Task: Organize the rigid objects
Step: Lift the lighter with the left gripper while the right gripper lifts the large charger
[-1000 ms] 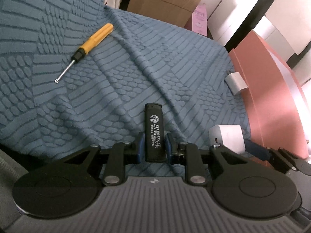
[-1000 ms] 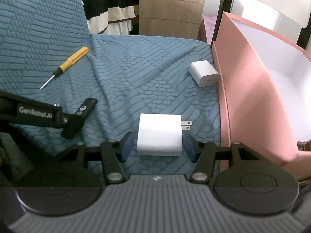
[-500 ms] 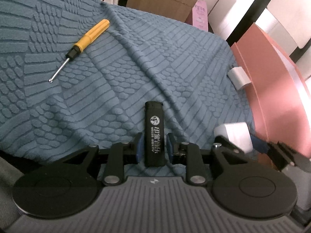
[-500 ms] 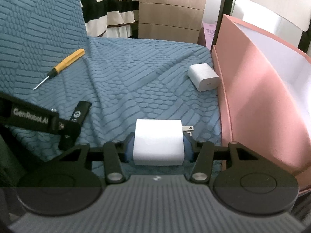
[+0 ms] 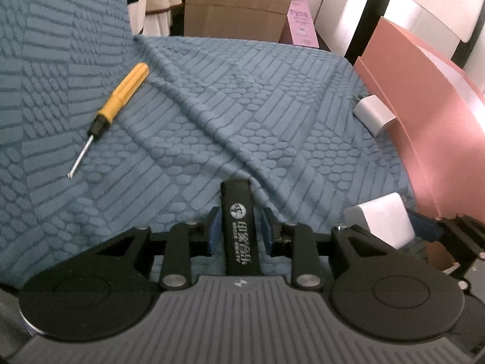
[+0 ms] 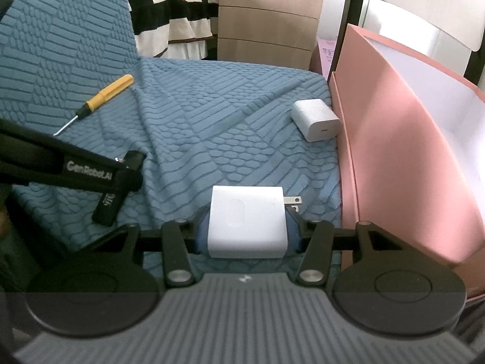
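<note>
My left gripper is shut on a black lighter and holds it above the blue textured cover. My right gripper is shut on a white plug charger, prongs pointing right. That charger also shows at the right of the left wrist view. The lighter and left gripper show at the left of the right wrist view. A yellow-handled screwdriver lies on the cover at the left. A second white charger lies next to the pink box.
The open pink box with a white inside stands along the right edge of the cover. Behind are a wooden drawer cabinet, a striped bedspread and a cardboard box.
Both grippers have risen and pulled back a little with their objects held. The lighter sits deeper between the left jaws in view. The screwdriver and second charger have not moved.
</note>
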Tool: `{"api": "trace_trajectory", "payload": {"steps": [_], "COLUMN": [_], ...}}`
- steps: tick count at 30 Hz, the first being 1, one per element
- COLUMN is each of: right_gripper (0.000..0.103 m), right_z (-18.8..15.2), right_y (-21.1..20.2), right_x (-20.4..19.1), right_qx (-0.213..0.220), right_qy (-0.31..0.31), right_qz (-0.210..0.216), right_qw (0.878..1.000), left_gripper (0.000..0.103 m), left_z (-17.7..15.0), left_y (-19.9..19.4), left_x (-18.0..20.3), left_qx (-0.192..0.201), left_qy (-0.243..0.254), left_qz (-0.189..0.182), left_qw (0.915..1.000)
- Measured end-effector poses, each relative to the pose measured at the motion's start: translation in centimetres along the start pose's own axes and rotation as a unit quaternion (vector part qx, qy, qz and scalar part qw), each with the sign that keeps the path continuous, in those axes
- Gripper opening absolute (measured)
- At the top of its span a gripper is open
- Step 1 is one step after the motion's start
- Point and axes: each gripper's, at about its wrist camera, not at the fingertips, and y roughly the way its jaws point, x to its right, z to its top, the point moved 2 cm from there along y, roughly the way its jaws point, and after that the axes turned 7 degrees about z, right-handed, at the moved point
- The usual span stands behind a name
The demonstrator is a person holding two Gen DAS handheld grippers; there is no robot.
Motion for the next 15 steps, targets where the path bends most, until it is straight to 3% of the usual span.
{"api": "trace_trajectory", "payload": {"steps": [4,15], "right_gripper": [0.053,0.053], "right_z": [0.0,0.9], "right_y": [0.0,-1.0], "right_x": [0.0,-0.4], "right_qx": [-0.001,-0.018], "right_qy": [-0.001,0.029], "right_qz": [-0.001,0.007], "right_qw": [1.0,0.999], "left_gripper": [0.029,0.028], "left_z": [0.6,0.8], "left_y": [0.5,-1.4], "left_x": [0.4,-0.5], "left_qx": [0.011,0.009], "left_qy": [0.022,-0.008], "left_qz": [0.013,-0.02], "left_qw": [0.9996,0.9997]}}
